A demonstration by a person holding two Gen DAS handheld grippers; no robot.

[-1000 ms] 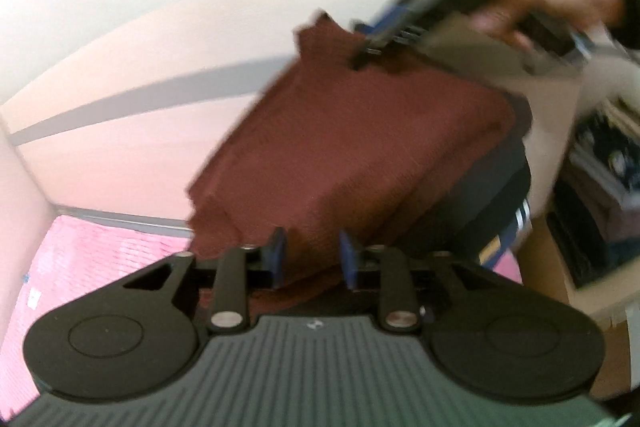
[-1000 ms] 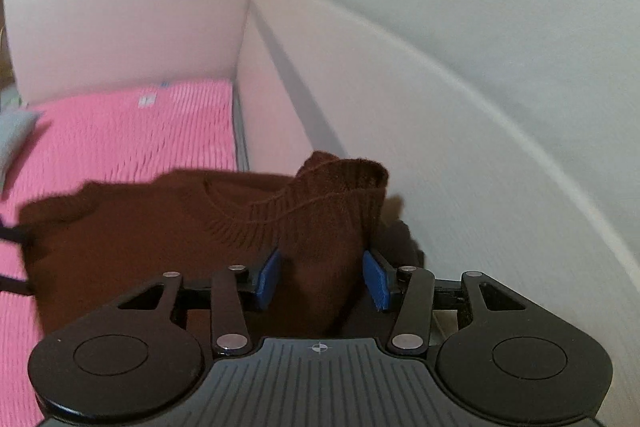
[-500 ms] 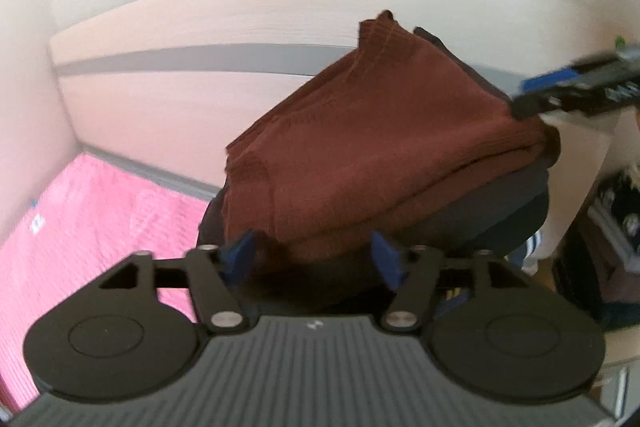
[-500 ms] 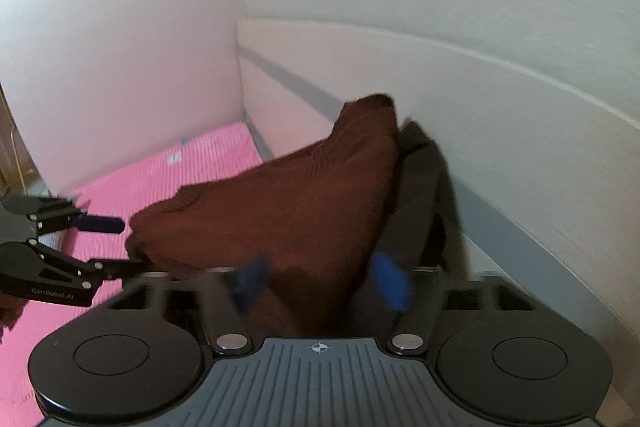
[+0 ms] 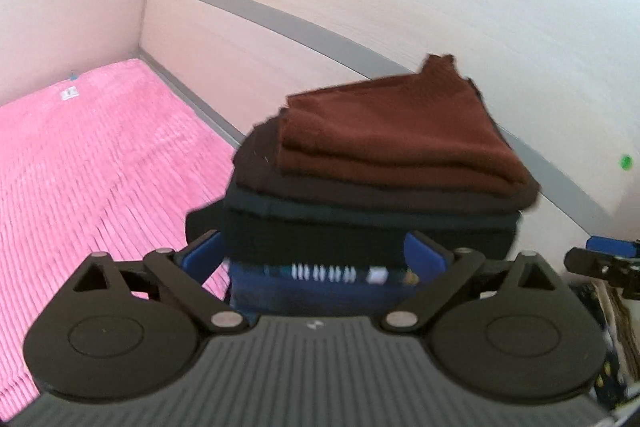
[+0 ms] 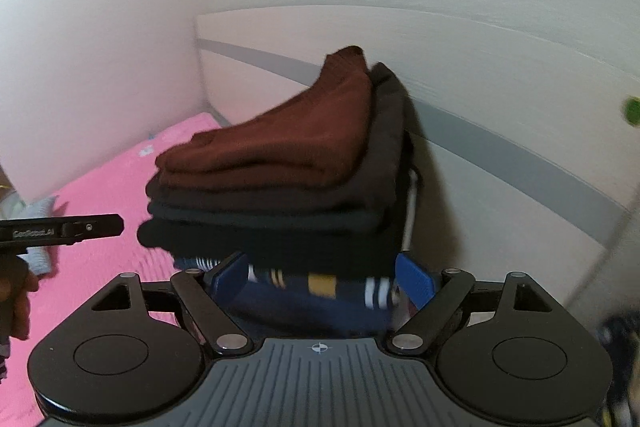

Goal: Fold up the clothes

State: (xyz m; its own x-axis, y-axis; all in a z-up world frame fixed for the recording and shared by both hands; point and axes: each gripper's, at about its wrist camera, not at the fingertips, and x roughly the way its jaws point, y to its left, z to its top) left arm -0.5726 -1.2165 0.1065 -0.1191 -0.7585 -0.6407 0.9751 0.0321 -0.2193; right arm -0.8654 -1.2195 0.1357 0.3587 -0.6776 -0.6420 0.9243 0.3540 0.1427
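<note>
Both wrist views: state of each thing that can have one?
Brown sweater: folded, on top of the pile, released.
Dark clothes: folded, stacked under the sweater.
Striped navy garment: bottom of the pile, mostly hidden.
Left gripper: open, jaws just opened, nothing pinched.
Right gripper: open, jaws just opened, nothing pinched.
Pink bedspread: spread flat.

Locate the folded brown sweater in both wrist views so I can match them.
Left wrist: brown sweater sits right of centre, on top of the clothes stack, above the open left gripper.
Right wrist: brown sweater sits centre, slightly left, topping the same stack, above the open right gripper.
Shared landmark: the grey stripe on the headboard behind the stack.
</note>
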